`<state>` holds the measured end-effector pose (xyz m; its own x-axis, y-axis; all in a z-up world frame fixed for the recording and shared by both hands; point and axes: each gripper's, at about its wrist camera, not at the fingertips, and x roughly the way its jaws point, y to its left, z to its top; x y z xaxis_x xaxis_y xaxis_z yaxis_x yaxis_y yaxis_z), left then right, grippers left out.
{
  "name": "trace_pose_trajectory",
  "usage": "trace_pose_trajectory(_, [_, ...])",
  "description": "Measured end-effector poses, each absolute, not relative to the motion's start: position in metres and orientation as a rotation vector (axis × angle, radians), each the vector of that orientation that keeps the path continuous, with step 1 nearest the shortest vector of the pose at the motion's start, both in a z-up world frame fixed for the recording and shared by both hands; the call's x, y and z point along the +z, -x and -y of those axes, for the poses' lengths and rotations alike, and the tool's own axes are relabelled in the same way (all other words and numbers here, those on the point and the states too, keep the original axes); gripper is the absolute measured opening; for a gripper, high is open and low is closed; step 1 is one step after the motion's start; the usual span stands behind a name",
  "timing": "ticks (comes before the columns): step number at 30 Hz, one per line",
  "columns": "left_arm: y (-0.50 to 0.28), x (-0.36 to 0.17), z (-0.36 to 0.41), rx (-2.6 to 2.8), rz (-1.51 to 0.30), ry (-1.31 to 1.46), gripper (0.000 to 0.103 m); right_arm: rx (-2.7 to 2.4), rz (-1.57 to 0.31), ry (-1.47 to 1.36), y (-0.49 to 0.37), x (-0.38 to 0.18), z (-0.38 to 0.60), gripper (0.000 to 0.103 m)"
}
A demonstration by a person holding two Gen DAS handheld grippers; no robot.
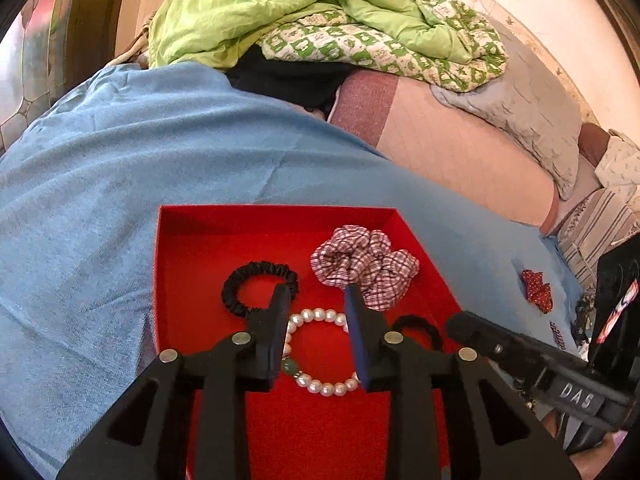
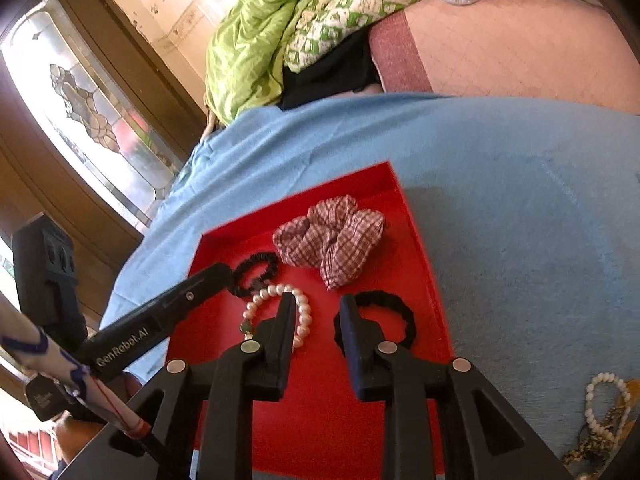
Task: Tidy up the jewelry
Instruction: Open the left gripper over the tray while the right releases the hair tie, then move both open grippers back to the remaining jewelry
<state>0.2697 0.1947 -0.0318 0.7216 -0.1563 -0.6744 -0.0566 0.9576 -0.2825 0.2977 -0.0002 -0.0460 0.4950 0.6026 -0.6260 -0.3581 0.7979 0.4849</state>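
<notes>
I am looking along both sets of fingers at a bed covered by a light blue cloth [image 1: 120,184], with a crumpled green quilt [image 1: 280,4] at the far end.

On the cloth sits a shallow red tray [image 1: 188,248], square, with low walls; its far wall lies well beyond my fingertips and its floor runs under both grippers.

Beyond and between the right gripper's tips lies a red-and-white checked scrunchie [image 2: 330,236], bunched and puffy, its longer side running across the tray.

Under the left gripper [image 1: 317,294] a pearl bracelet [image 1: 318,315] lies flat as a ring of white beads with one dark green bead [image 1: 289,367] near the left finger. Its long axis runs away from me, between the two fingers. The left fingers stand narrowly apart with the bracelet below the gap; they press on nothing I can see.

A thin black hair tie [image 1: 256,280] lies flat just beyond the left fingertip, which overlaps its near edge.

The right gripper [image 2: 318,299] also has its fingers a narrow way apart, holding nothing. A thicker black hair tie [image 2: 386,312] lies flat at its right fingertip, which overlaps the ring's left edge.

Off the tray, to the right of the right fingers, a small heap of beads and chains [image 2: 604,412] rests on the blue cloth, and a red dotted bow [image 1: 538,290] lies beyond it.
</notes>
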Motion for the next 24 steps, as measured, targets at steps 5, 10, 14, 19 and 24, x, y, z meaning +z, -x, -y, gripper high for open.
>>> trace_pose_trajectory(5, [-0.263,-0.024,-0.182,-0.059,-0.742,0.268,0.033,0.567,-0.871,-0.339,-0.295,-0.038,0.017,0.025])
trace_pose_trajectory(10, [-0.254,-0.015,-0.159,-0.104,-0.715,0.266,0.034,0.525,-0.855,-0.369,-0.284,-0.024,0.047,0.025])
trace_pose_trajectory(14, [-0.244,-0.008,-0.130,-0.159,-0.698,0.248,0.034,0.462,-0.834,-0.396,-0.266,-0.010,0.084,0.025])
trace_pose_trajectory(19, [-0.226,-0.004,-0.092,-0.246,-0.704,0.195,0.034,0.387,-0.824,-0.453,-0.238,-0.003,0.132,0.025])
trace_pose_trajectory(24, [-0.205,-0.013,-0.071,-0.329,-0.767,0.203,0.034,0.331,-0.850,-0.506,-0.211,-0.011,0.166,0.025])
